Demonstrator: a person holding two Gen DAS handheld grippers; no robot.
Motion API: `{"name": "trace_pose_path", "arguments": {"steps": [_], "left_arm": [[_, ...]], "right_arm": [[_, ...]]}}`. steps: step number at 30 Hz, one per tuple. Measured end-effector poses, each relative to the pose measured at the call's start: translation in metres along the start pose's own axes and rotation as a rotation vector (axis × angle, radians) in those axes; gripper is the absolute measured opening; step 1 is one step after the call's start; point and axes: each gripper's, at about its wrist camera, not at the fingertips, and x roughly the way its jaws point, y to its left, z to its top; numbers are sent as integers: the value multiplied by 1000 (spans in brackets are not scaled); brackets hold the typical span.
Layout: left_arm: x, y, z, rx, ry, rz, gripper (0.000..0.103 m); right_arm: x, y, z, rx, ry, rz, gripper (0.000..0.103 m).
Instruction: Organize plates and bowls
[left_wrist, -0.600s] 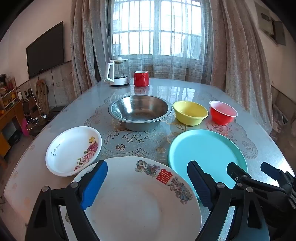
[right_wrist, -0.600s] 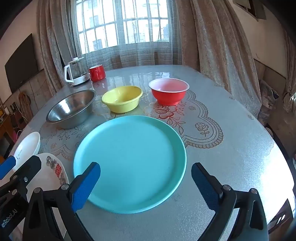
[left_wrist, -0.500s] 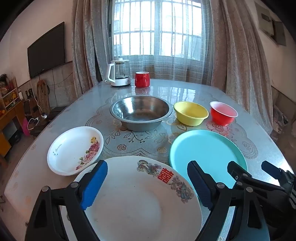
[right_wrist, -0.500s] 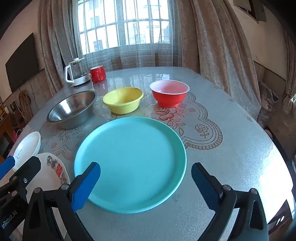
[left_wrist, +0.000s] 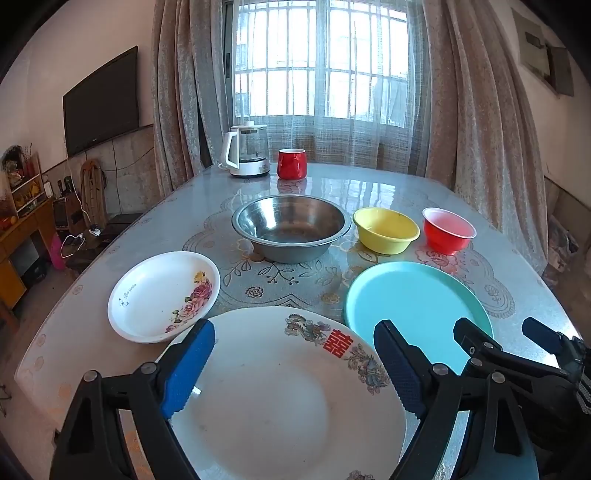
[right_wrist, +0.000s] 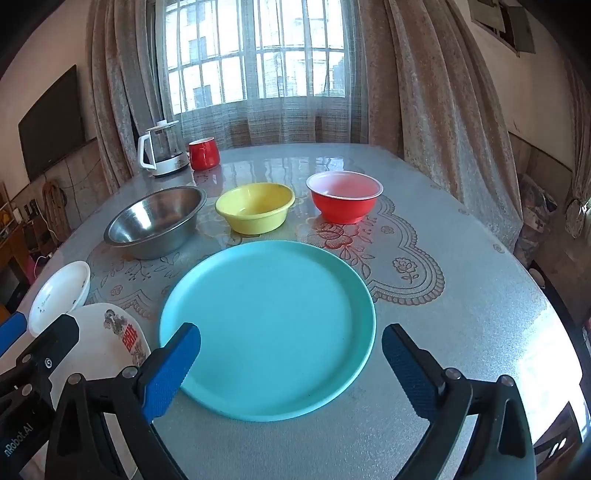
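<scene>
My left gripper (left_wrist: 291, 365) is open and empty above a large white plate (left_wrist: 280, 398) with a red character. A small white flowered plate (left_wrist: 162, 295) lies to its left, a teal plate (left_wrist: 413, 306) to its right. My right gripper (right_wrist: 291, 365) is open and empty over the near edge of the teal plate (right_wrist: 269, 325). Behind stand a steel bowl (left_wrist: 291, 227), a yellow bowl (left_wrist: 386, 229) and a red bowl (left_wrist: 448, 230); in the right wrist view these are the steel bowl (right_wrist: 155, 221), yellow bowl (right_wrist: 255, 206) and red bowl (right_wrist: 345, 195).
A glass kettle (left_wrist: 247, 151) and a red mug (left_wrist: 291, 164) stand at the table's far end by the curtained window. The table (right_wrist: 461, 295) has a lace-pattern mat under glass. Its right edge is near the right gripper.
Both grippers have risen and drawn back slightly; the dishes have not moved. Both stay open.
</scene>
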Motion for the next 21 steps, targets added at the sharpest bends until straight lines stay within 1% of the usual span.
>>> {"name": "trace_pose_path", "arguments": {"steps": [13, 21], "left_arm": [[-2, 0, -1, 3, 7, 2, 89], [-2, -5, 2, 13, 0, -3, 89]], "right_arm": [[2, 1, -1, -2, 9, 23, 101], [2, 1, 1, -11, -3, 31, 101]]}}
